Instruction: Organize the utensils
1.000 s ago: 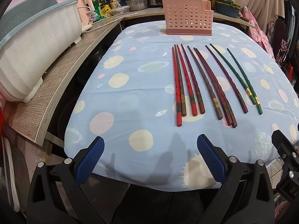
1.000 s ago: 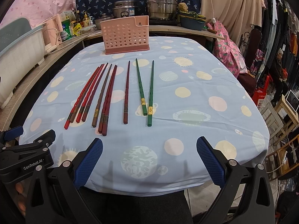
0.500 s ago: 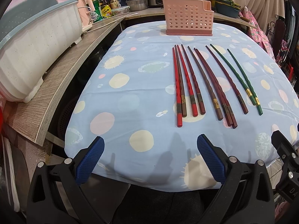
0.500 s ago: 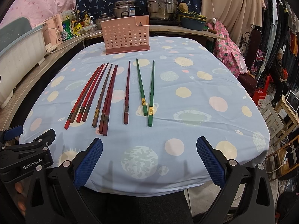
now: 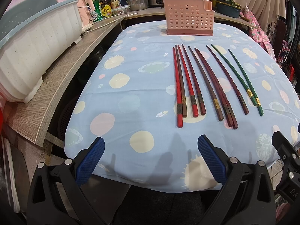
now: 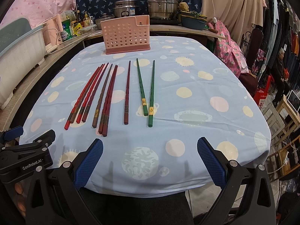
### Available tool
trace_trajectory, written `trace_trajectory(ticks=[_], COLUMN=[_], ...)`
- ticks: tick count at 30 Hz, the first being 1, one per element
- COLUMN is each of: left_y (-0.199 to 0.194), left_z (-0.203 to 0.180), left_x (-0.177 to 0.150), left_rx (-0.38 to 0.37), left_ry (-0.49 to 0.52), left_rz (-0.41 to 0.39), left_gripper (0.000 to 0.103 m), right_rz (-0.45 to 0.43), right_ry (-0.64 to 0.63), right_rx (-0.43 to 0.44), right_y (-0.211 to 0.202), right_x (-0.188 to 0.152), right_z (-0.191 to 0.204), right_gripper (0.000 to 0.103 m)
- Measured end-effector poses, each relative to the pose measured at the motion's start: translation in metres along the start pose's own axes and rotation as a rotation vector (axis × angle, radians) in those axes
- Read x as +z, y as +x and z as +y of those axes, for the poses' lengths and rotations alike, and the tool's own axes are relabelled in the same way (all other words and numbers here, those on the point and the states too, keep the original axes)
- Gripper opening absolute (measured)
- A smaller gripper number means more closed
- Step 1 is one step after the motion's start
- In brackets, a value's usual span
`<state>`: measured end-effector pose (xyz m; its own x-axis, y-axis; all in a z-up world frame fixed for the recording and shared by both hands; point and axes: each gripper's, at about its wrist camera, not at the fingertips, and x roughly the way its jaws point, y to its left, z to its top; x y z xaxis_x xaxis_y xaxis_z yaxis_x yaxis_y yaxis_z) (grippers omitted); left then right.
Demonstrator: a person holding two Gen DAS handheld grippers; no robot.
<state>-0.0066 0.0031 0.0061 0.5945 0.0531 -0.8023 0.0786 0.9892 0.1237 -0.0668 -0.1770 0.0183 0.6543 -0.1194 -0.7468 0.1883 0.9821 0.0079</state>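
Several chopsticks lie side by side on the blue spotted tablecloth (image 5: 131, 101): red and dark brown ones (image 5: 189, 86) (image 6: 88, 97) on the left, a single dark red one (image 6: 127, 93), and two green ones (image 5: 241, 78) (image 6: 148, 91) on the right. A pink perforated holder (image 5: 188, 21) (image 6: 125, 35) stands upright at the far end. My left gripper (image 5: 151, 159) is open and empty over the near table edge, left of the chopsticks. My right gripper (image 6: 150, 161) is open and empty over the near edge, in front of the green pair.
A wooden counter (image 5: 61, 86) with a white dish rack (image 5: 35, 48) runs along the left. Pots (image 6: 161, 3), bottles and a pink kettle stand behind the table. Chairs and hanging clothes (image 6: 277, 43) are on the right.
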Motion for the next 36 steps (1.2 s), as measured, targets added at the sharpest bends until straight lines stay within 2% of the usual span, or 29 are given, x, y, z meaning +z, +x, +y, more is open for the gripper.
trace_trajectory(ticks=[7,17,25,29,36], left_y=[0.004,0.042,0.053,0.059,0.067], left_z=[0.003,0.038,0.016,0.011,0.024], left_x=[0.002,0.025,0.022,0.019,0.020], left_rx=[-0.008,-0.071,-0.122,-0.088,-0.056], left_ry=[-0.012,-0.166,-0.104,-0.077,-0.100], left_rz=[0.011,0.046,0.055,0.064,0.069], left_gripper=[0.095,0.095,0.095,0.094,0.095], right_rz=[0.004,0.000,0.004,0.007,0.010], right_ry=[0.002,0.080,0.081,0.071,0.064], right_rx=[0.004,-0.034,-0.040,-0.037,-0.031], right_y=[0.004,0.028,0.041,0.045,0.052], right_x=[0.000,0.012,0.021,0.023,0.027], right_z=[0.001,-0.028,-0.028,-0.025,-0.022], right_gripper=[0.096,0.096,0.096,0.096,0.096])
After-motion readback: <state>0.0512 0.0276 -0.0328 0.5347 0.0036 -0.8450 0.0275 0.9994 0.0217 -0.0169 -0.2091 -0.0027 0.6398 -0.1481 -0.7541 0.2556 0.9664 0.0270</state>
